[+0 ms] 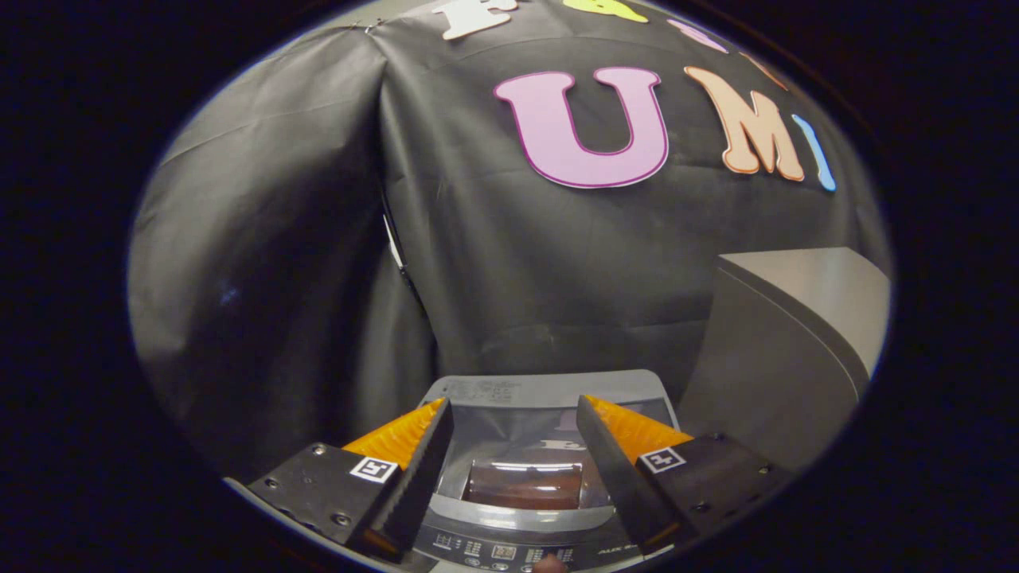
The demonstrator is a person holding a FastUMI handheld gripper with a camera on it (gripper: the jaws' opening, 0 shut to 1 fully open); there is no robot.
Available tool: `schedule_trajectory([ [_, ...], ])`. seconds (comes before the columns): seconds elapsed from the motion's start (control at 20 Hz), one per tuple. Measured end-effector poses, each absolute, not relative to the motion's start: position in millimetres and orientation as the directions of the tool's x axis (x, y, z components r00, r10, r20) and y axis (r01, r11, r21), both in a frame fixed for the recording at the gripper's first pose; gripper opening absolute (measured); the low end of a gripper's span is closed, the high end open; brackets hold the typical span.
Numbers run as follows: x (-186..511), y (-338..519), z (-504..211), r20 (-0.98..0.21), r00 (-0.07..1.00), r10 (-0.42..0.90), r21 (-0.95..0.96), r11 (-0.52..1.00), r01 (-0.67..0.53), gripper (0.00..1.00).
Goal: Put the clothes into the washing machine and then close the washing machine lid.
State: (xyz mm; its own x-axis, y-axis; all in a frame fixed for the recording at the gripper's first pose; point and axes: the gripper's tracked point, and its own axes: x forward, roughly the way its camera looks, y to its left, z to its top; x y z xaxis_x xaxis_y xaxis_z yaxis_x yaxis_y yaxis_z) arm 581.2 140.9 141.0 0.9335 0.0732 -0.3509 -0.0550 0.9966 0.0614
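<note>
I have the gripper (515, 414) held above the washing machine (549, 386), its 2 fingers spread wide apart with nothing between them. Neither finger touches anything that I can see. Each finger carries 1 small square marker tag on its upper face.

Between the fingers and below them I look down on the washing machine lid (521, 454), which lies flat and closed over the tub. It has a glossy see-through window in the middle, and through that window I make out something dark reddish-brown (525, 485); I cannot tell whether it is the clothes or a reflection. The lid's far edge, a pale grey strip with some faint printing, sits just ahead of the fingertips.

Nearest to me, under the base of the fingers, runs the control panel (509, 549) with its row of small buttons and markings.

Beyond the machine hangs the booth's black cloth wall (279, 239). To the right of the machine, near the right finger, stands a grey box-like cabinet (796, 318) with a lighter top face.
</note>
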Motion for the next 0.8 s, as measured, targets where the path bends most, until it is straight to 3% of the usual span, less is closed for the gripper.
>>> schedule_trajectory([
  [0.35,542.4,133.5,136.0,-0.292,0.951,0.105,0.012,0.994,-0.106,0.95],
  [0.8,485.1,120.3,120.5,-0.242,0.961,0.133,0.118,0.987,-0.107,0.96],
])
